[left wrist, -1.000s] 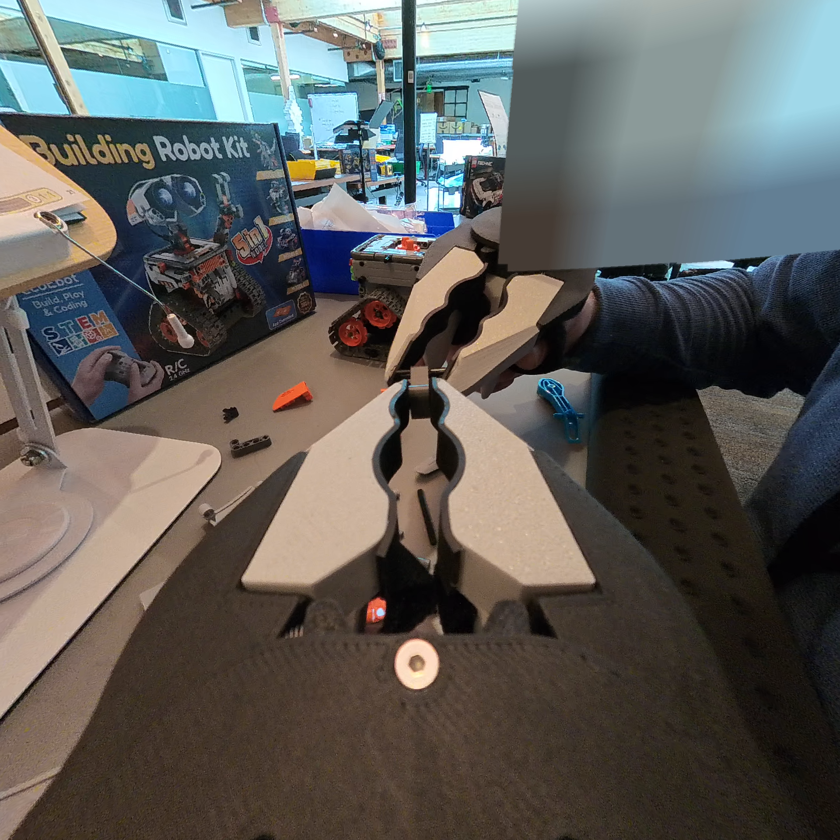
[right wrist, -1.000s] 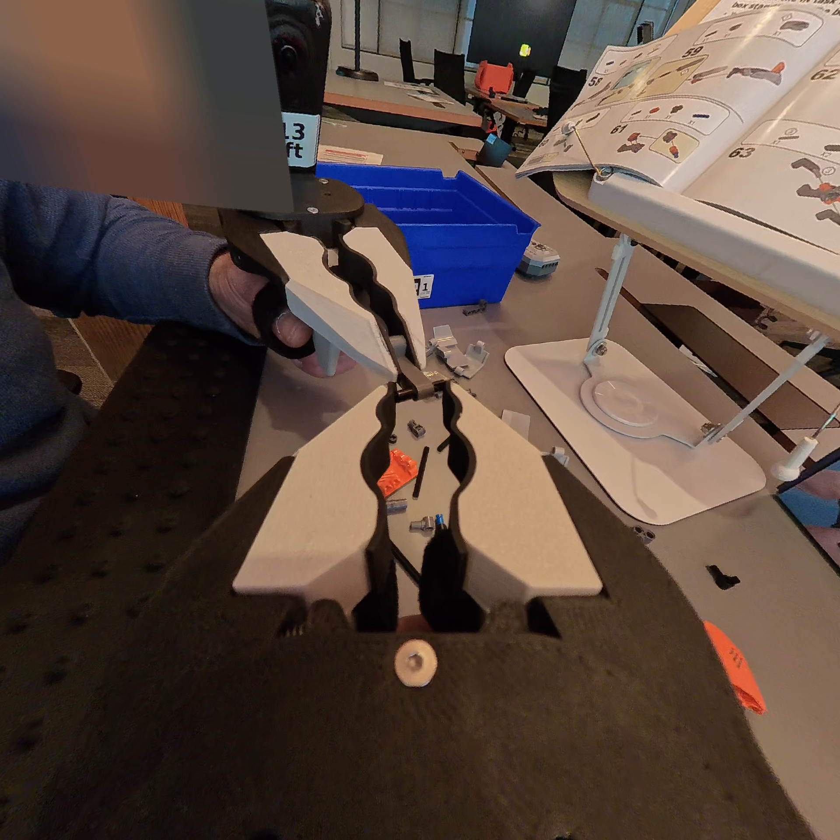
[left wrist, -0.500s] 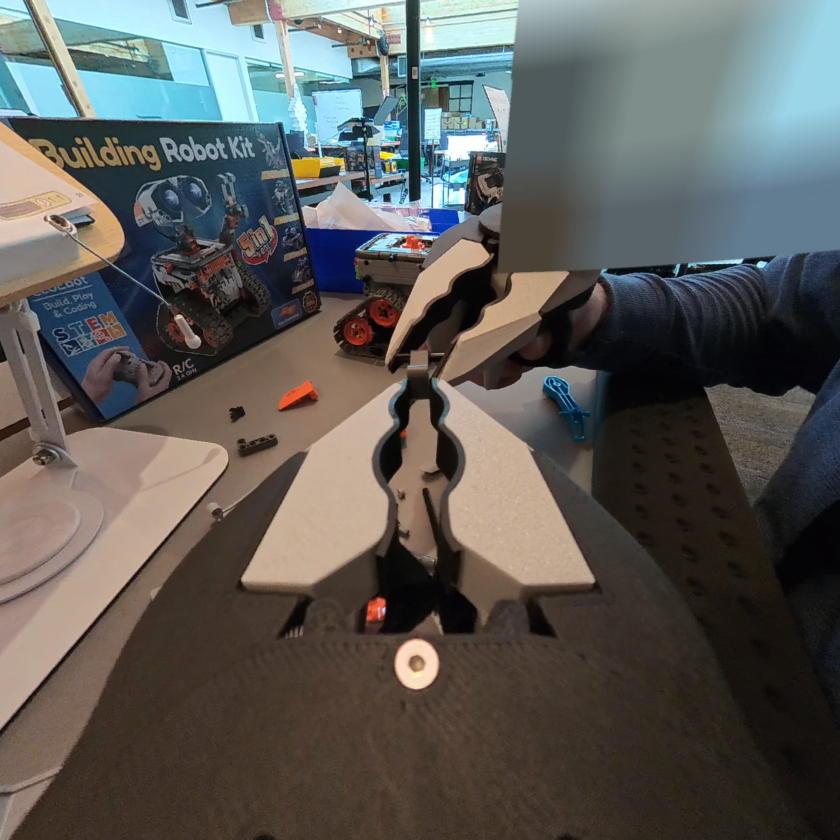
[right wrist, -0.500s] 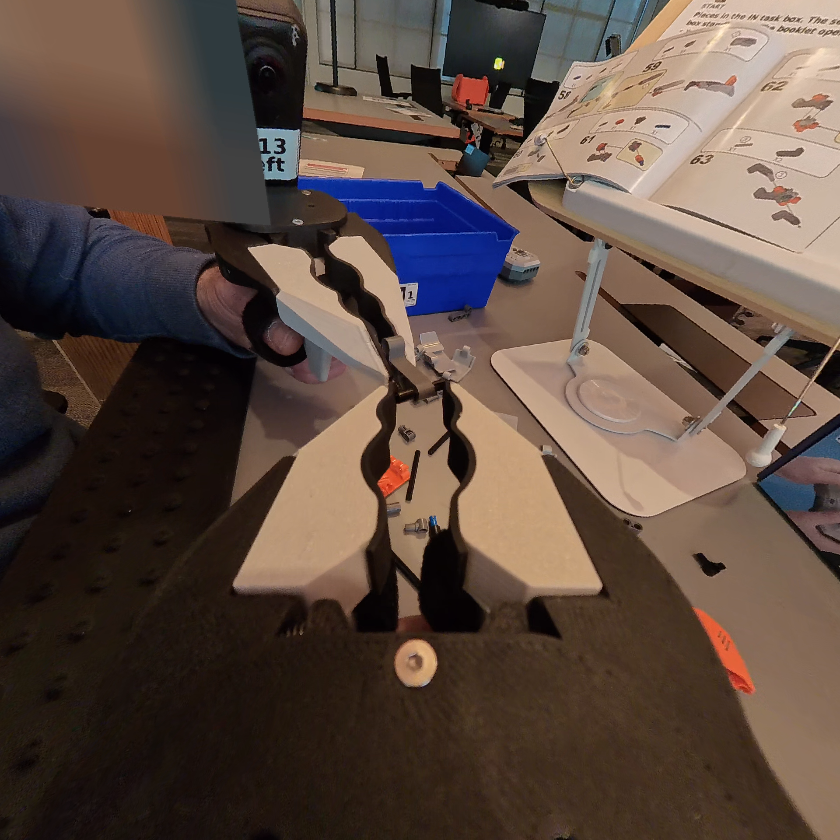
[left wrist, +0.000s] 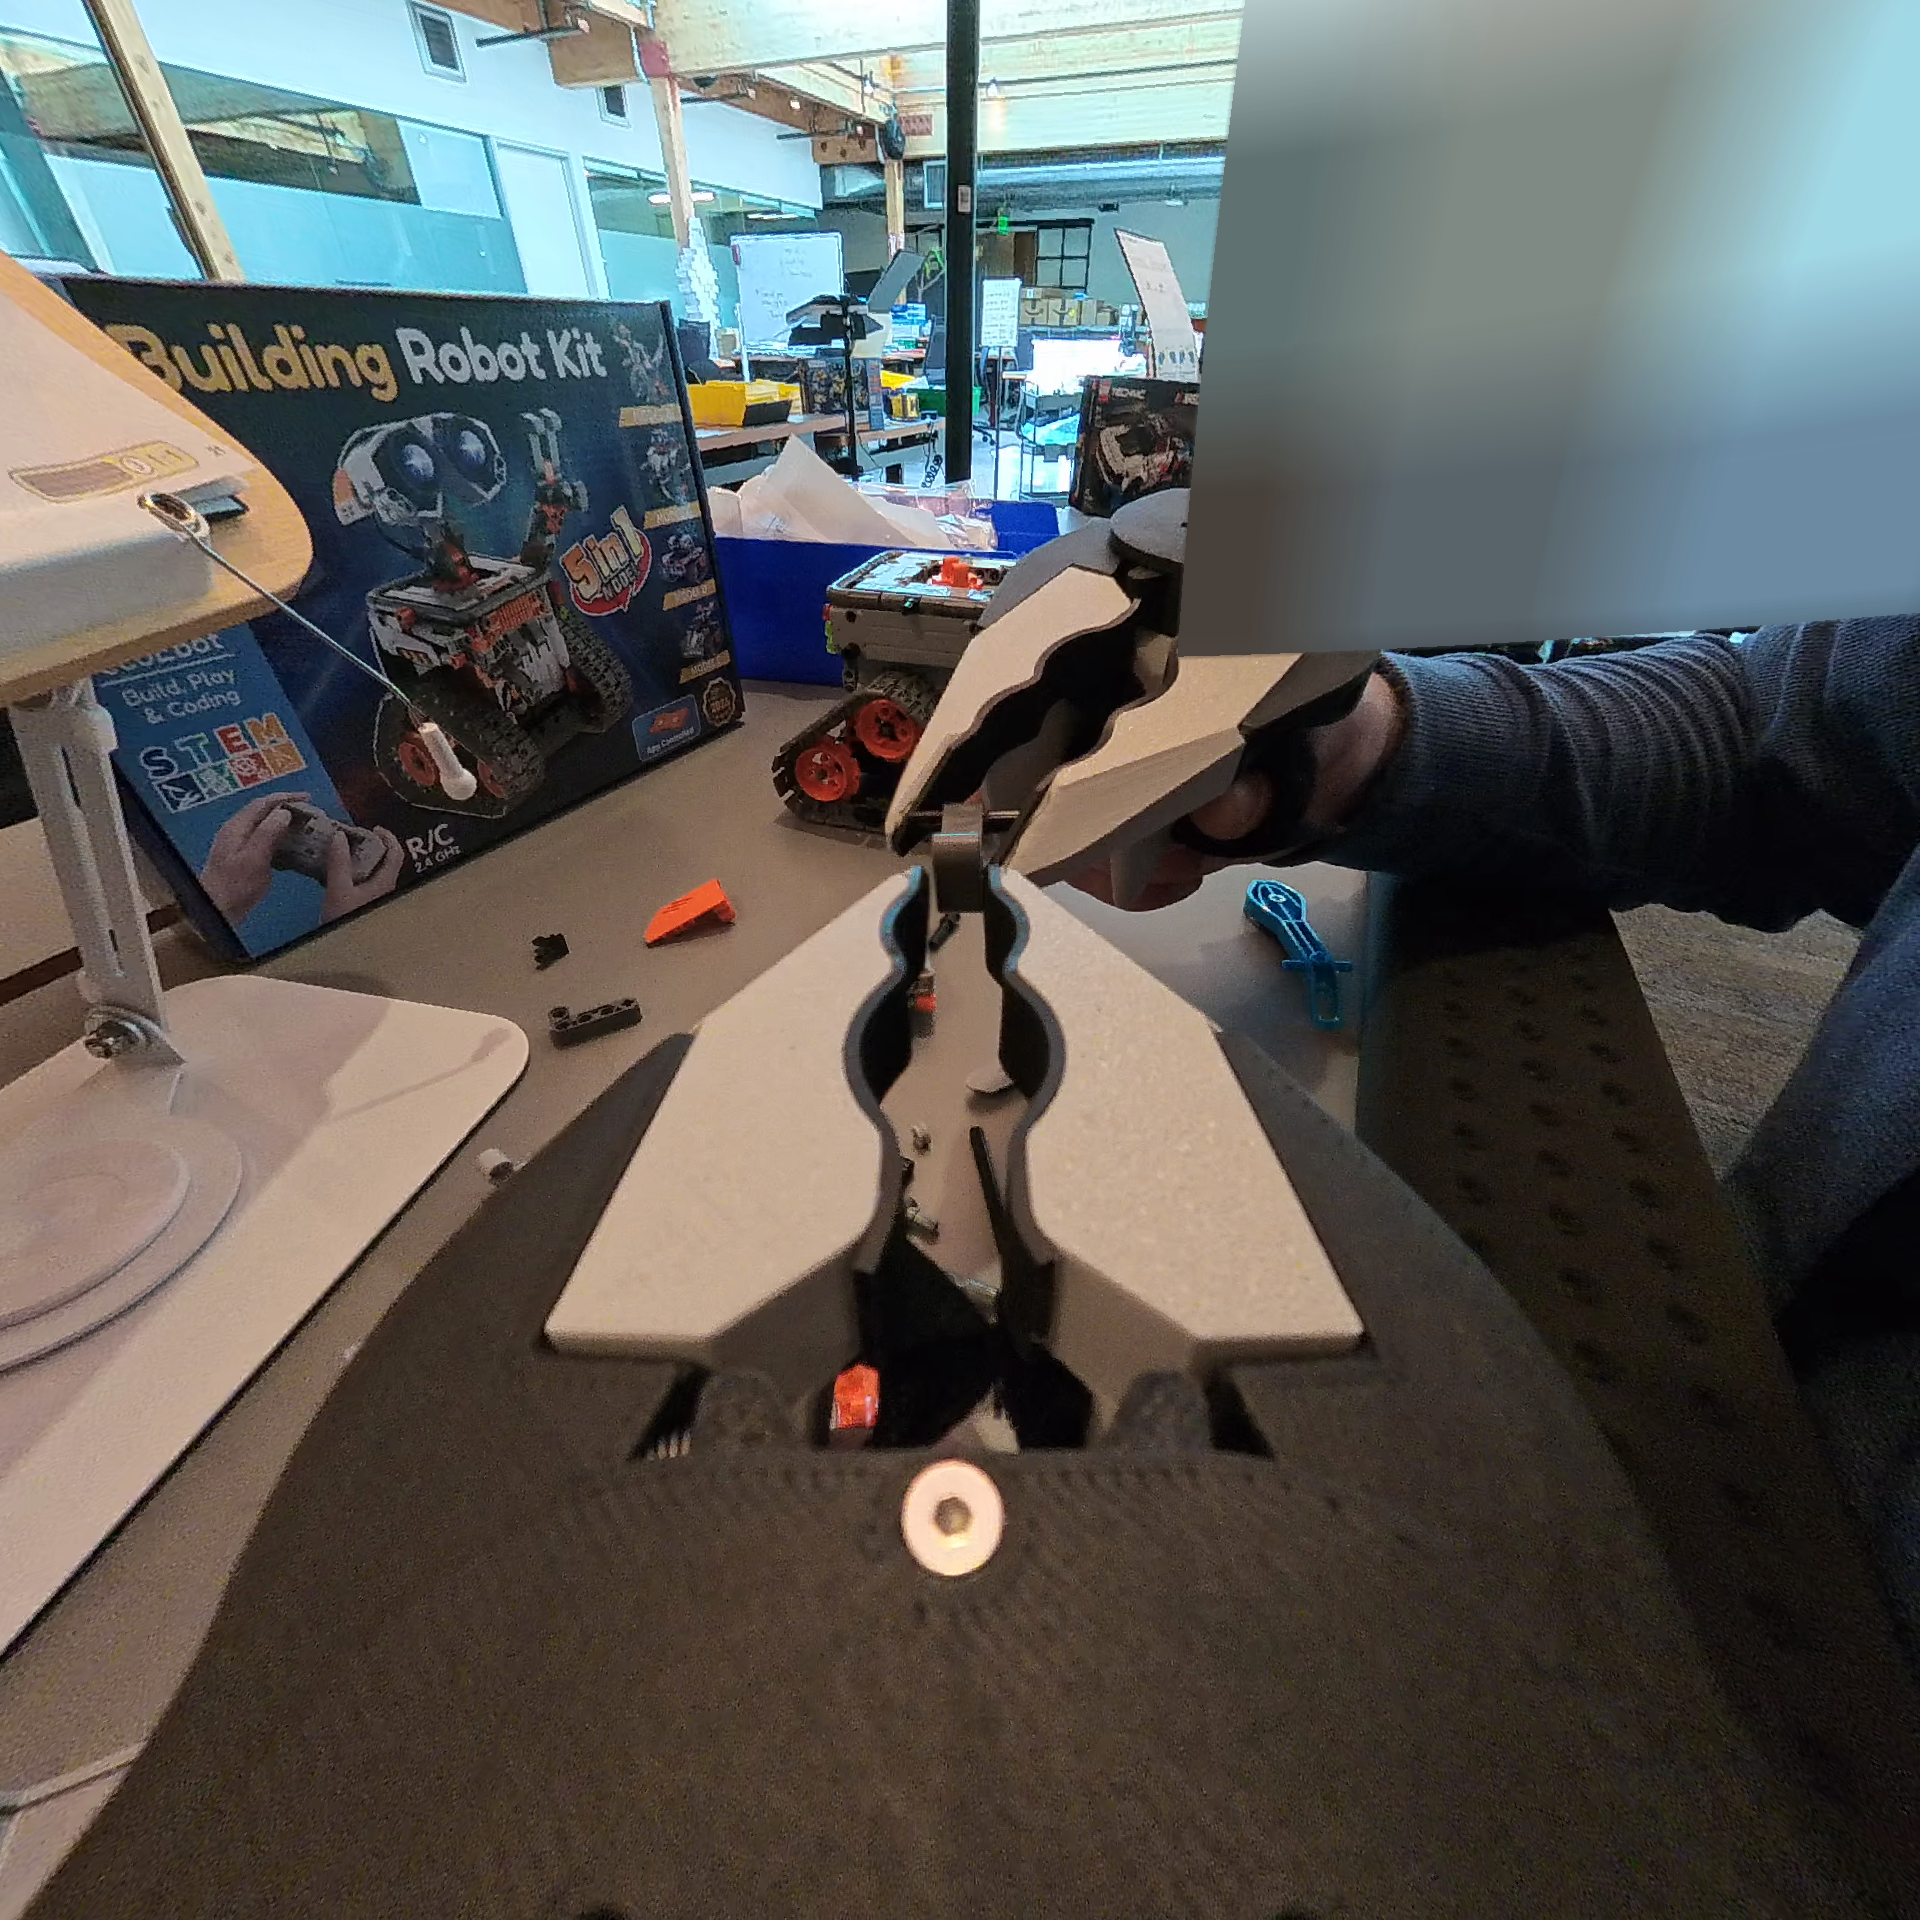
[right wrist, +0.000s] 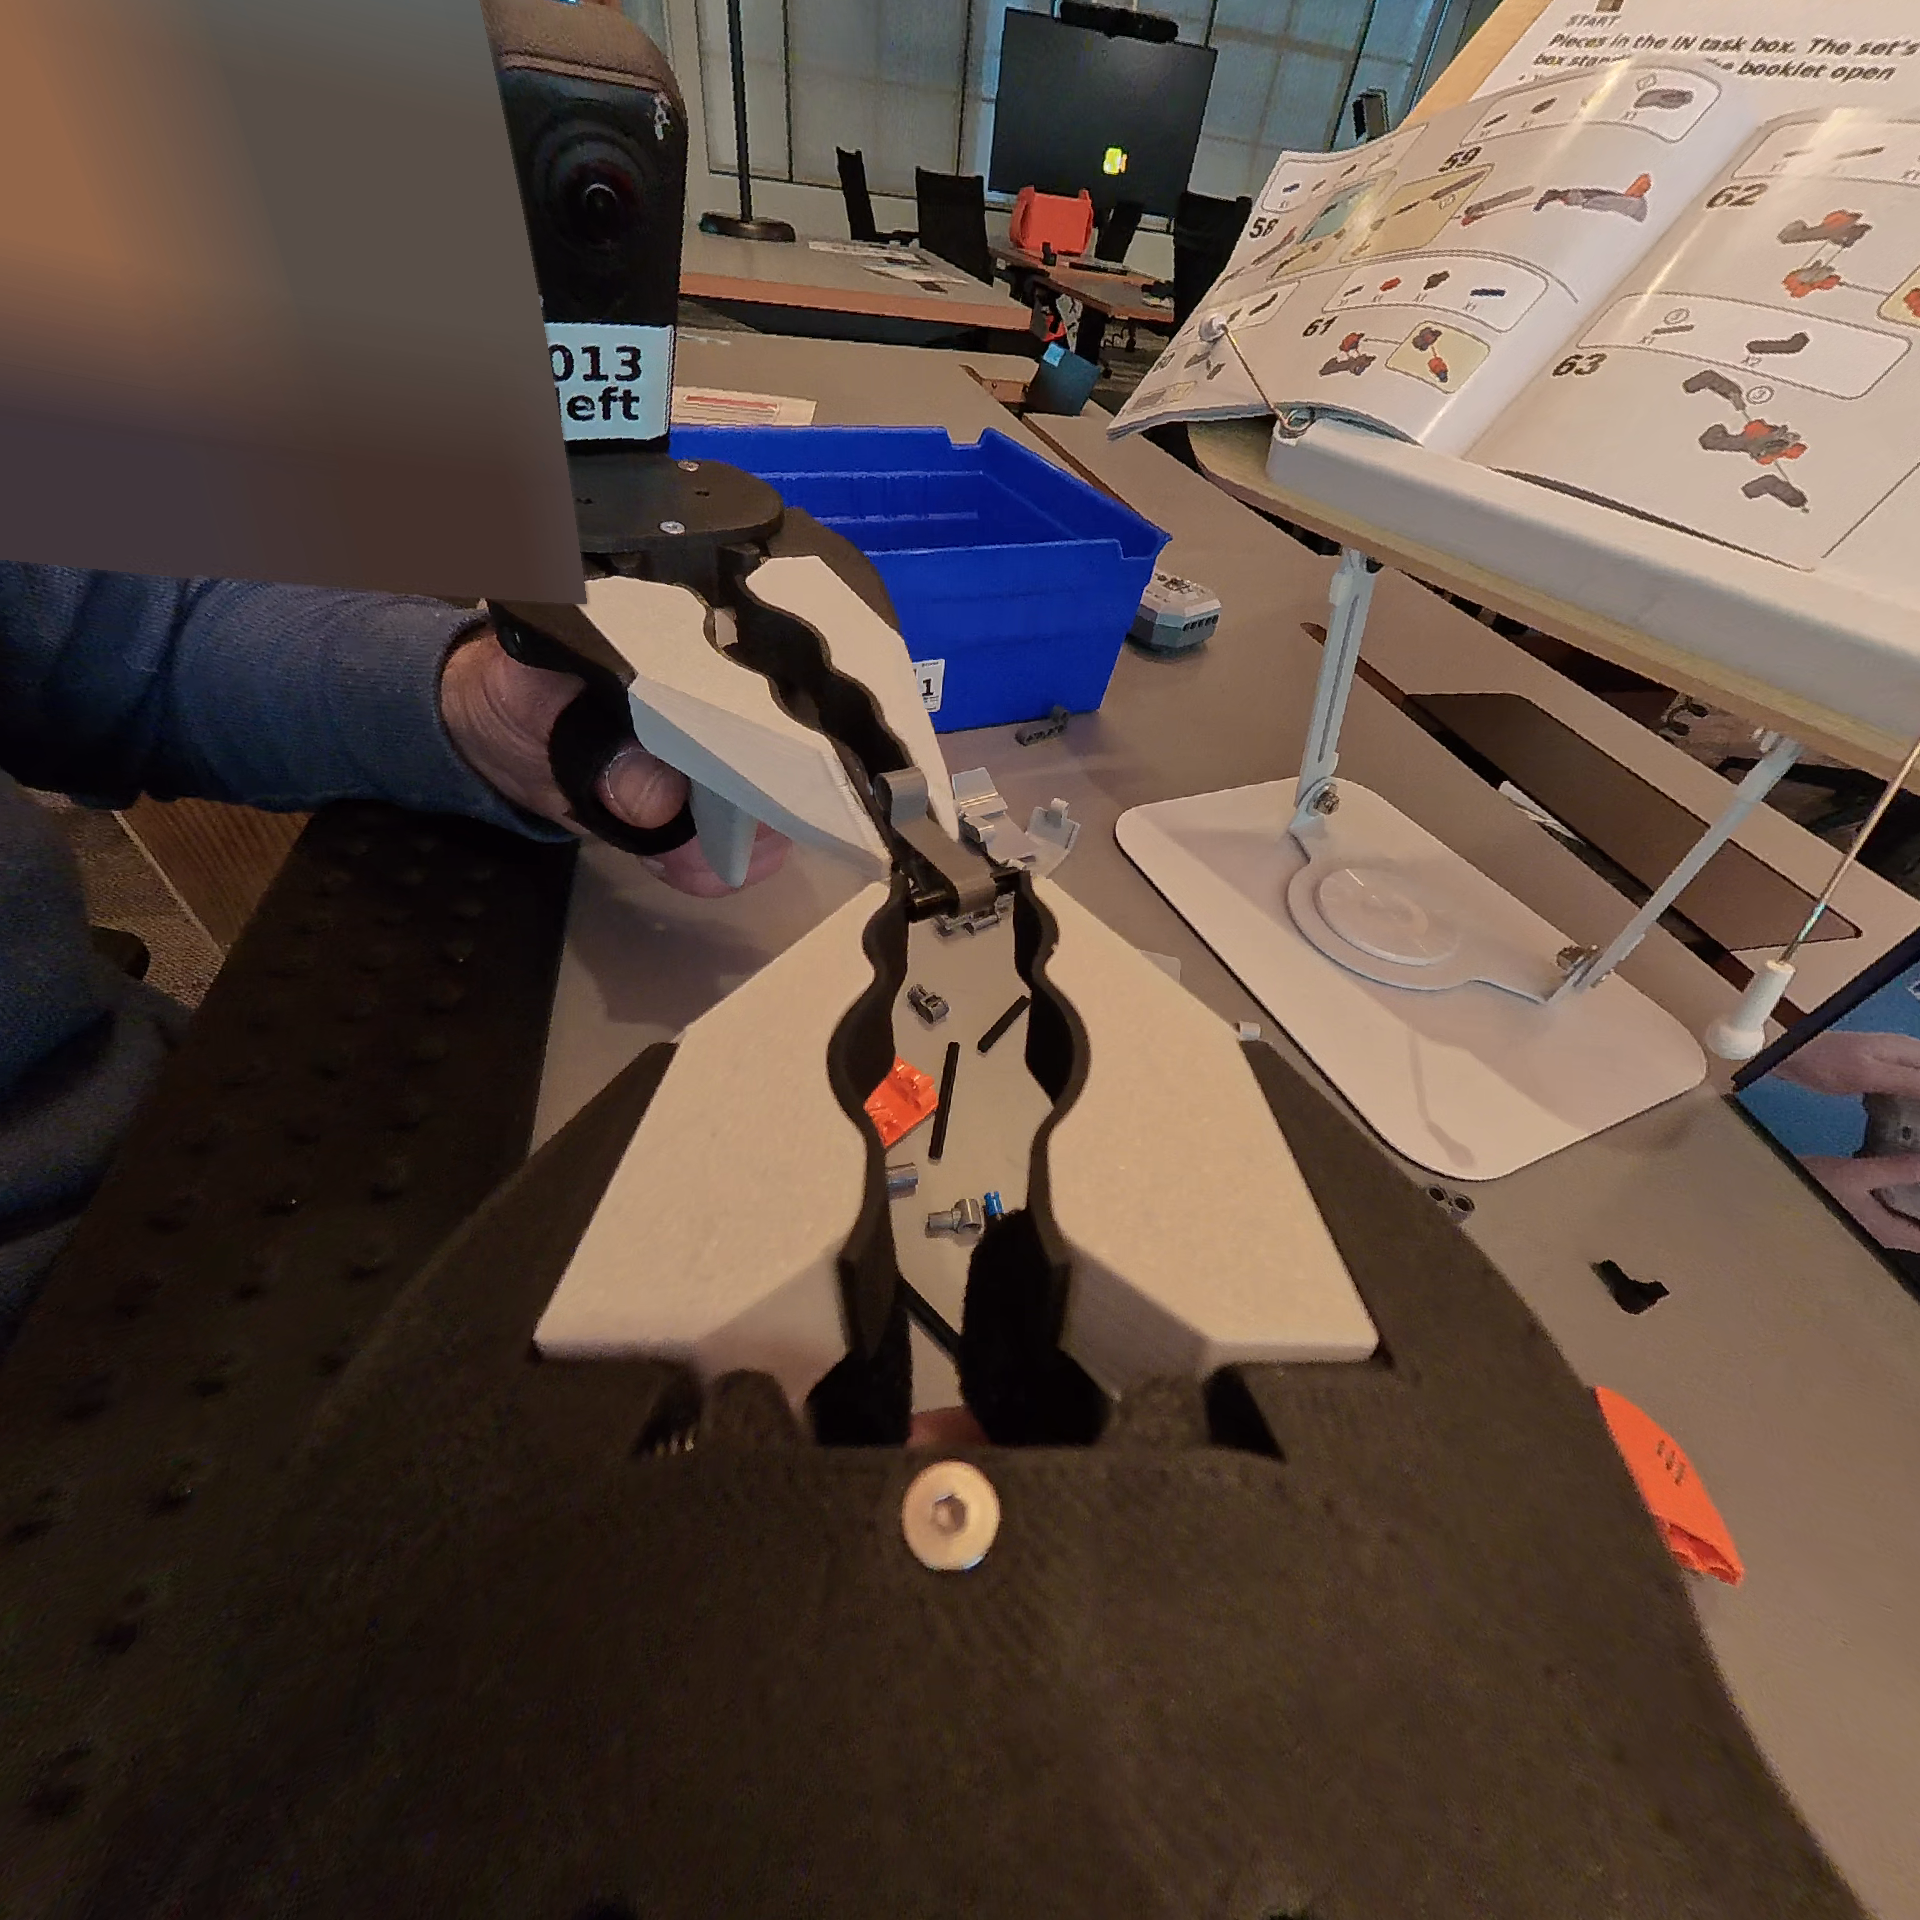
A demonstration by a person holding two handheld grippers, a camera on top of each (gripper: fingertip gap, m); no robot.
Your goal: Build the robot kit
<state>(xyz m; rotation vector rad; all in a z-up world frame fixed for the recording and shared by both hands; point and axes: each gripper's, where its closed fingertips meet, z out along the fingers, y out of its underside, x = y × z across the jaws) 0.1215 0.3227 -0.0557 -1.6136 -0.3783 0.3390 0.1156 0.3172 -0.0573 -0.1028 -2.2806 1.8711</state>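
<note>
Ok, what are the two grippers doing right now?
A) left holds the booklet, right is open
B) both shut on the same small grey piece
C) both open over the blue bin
B: the left gripper and right gripper meet tip to tip, each clamping the grey piece.

Open workshop: glass partitions (left wrist: 312, 239), black pillar (left wrist: 961, 239), distant desks (right wrist: 883, 301).

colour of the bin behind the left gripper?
Blue; the bin shows best in the right wrist view, behind the left gripper.
</note>
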